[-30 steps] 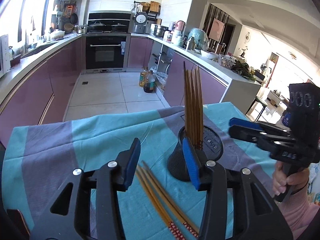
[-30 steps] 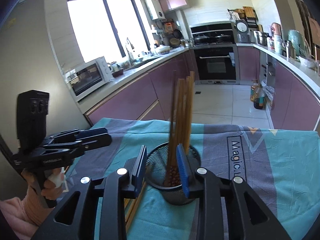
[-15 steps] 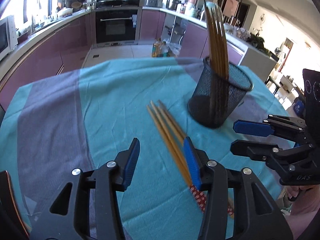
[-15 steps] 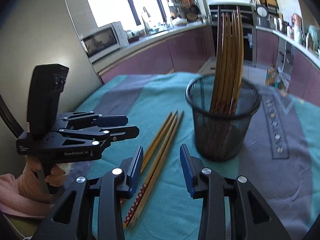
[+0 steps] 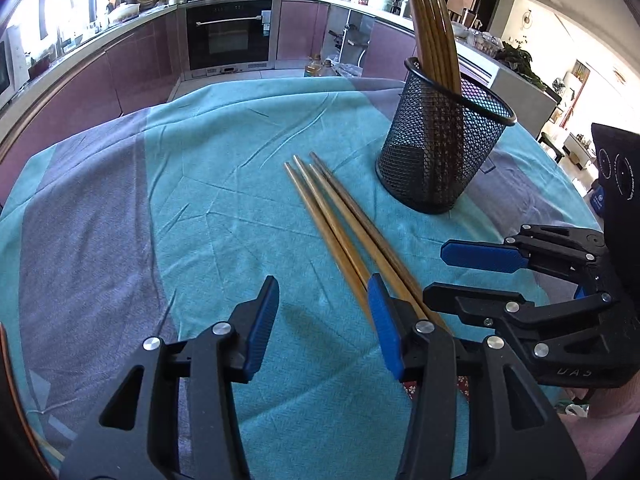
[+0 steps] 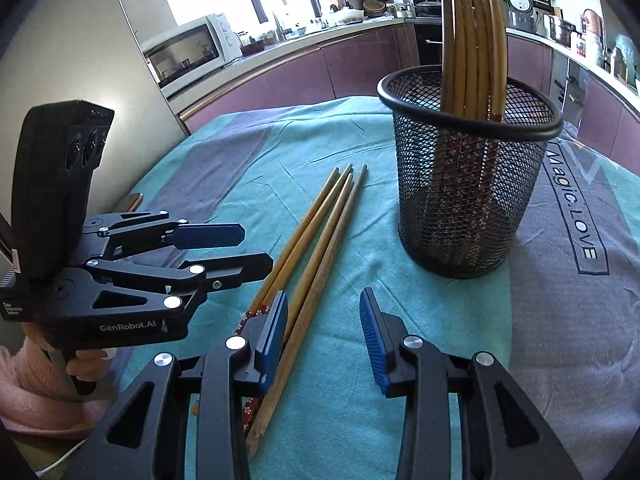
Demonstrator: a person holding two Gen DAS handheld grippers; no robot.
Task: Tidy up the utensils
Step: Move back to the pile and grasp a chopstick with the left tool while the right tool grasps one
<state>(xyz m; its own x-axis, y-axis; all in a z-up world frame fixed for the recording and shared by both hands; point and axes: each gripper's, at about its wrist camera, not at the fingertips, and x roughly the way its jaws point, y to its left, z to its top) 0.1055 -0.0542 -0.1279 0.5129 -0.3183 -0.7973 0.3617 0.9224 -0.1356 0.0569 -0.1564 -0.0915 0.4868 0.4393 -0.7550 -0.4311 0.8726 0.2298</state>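
Note:
Several loose wooden chopsticks (image 5: 340,216) (image 6: 320,240) lie side by side on the teal cloth, their patterned red ends toward me. A black mesh cup (image 5: 444,152) (image 6: 468,200) stands upright just beyond them with several chopsticks in it. My left gripper (image 5: 323,292) (image 6: 256,248) hovers low and open; the bundle runs under its right finger. My right gripper (image 6: 323,304) (image 5: 444,272) is open too, and the bundle passes beneath its left finger. Neither gripper's pads press on anything. The two grippers face the bundle's near ends from opposite sides.
A teal and grey tablecloth (image 5: 200,200) (image 6: 560,300) covers the table, with the words "Magic LOVE" printed right of the cup. A hand in a pink sleeve (image 6: 36,380) holds the left gripper. Purple kitchen cabinets, an oven and a microwave (image 6: 188,52) stand beyond the table's far edge.
Both grippers have sunk toward the cloth and tipped downward, so the loose chopsticks now lie close under their fingers. The right jaws stand slightly wider than a second ago.

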